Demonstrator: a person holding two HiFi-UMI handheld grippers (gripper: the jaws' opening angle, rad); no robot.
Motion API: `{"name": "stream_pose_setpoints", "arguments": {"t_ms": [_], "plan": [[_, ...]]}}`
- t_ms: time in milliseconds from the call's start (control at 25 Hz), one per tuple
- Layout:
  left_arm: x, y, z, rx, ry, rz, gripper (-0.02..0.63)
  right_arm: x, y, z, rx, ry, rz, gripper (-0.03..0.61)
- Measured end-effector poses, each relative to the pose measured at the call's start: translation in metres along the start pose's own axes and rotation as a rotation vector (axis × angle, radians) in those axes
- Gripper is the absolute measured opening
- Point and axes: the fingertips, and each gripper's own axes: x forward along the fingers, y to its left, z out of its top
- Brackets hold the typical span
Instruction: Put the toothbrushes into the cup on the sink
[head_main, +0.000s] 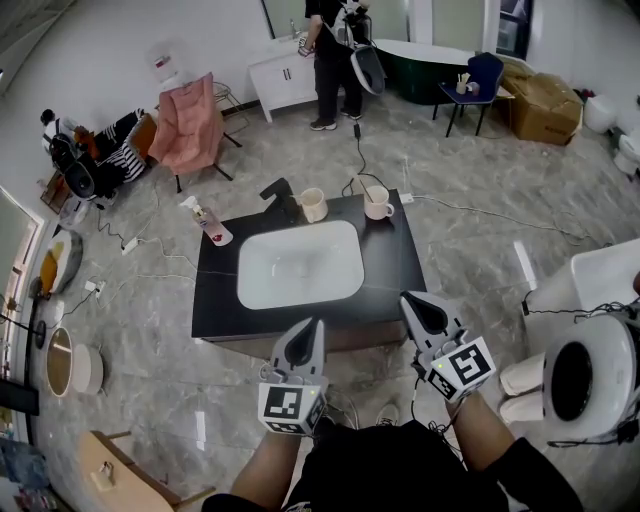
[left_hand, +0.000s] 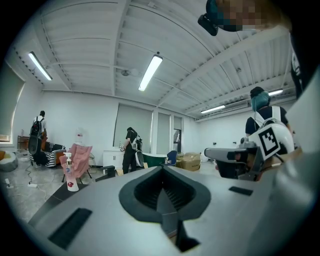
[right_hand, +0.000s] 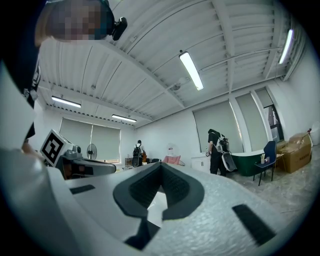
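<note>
A black counter (head_main: 400, 270) holds a white sink basin (head_main: 300, 263) with a black faucet (head_main: 280, 196) behind it. Two pale cups stand at the counter's back edge, one (head_main: 313, 204) beside the faucet and one (head_main: 377, 203) to its right. Something thin rises from the right cup, too small to name. I make out no loose toothbrush. My left gripper (head_main: 316, 322) (left_hand: 161, 172) is shut and empty, just short of the counter's front edge. My right gripper (head_main: 407, 296) (right_hand: 159, 172) is shut and empty over the front right corner.
A pump bottle (head_main: 208, 222) (left_hand: 71, 172) stands at the counter's left edge. A person (head_main: 330, 60) stands at a white cabinet far behind. A pink chair (head_main: 188, 125), a blue chair (head_main: 475, 85) and a toilet (head_main: 585, 375) ring the counter. Cables lie on the floor.
</note>
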Motion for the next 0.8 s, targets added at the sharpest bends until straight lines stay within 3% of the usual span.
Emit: {"name": "stream_pose_setpoints", "arguments": {"t_ms": [800], "plan": [[-0.0020, 0.0008, -0.0009, -0.007, -0.001, 0.006, 0.005, 0.0002, 0.0010, 0.0002, -0.003, 0.001, 0.004, 0.005]]}}
